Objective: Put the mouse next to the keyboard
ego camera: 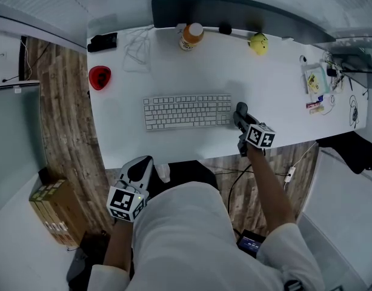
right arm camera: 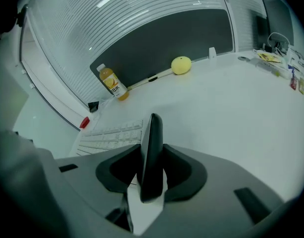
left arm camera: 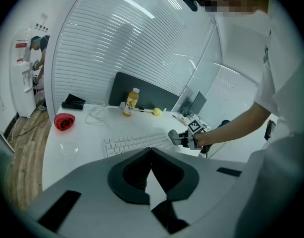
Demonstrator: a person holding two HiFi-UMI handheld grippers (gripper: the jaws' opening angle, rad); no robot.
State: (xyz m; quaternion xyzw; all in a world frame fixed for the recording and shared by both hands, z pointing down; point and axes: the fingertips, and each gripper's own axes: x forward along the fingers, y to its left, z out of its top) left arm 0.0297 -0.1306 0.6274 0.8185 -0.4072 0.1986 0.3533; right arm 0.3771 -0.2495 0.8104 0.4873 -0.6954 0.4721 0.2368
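Note:
A white keyboard [ego camera: 187, 111] lies in the middle of the white desk [ego camera: 277, 96]. My right gripper [ego camera: 240, 117] is shut on a black mouse [ego camera: 241, 108], just off the keyboard's right end and low over the desk. In the right gripper view the mouse [right arm camera: 151, 148] stands edge-on between the two pads, with the keyboard [right arm camera: 110, 135] to its left. My left gripper [ego camera: 142, 162] is shut with nothing in it, below the desk's front edge and close to my body. From the left gripper view, the keyboard [left arm camera: 137, 144] and the right gripper [left arm camera: 174, 138] show beyond the closed jaws.
An orange drink bottle [ego camera: 190, 36] and a yellow ball-like thing [ego camera: 258, 43] stand at the back by a dark panel [ego camera: 234, 14]. A red object [ego camera: 100, 77], a black item [ego camera: 102, 42] and thin cables [ego camera: 137, 47] sit far left. Small clutter [ego camera: 316, 83] lies at the right end. A cardboard box [ego camera: 56, 211] rests on the floor.

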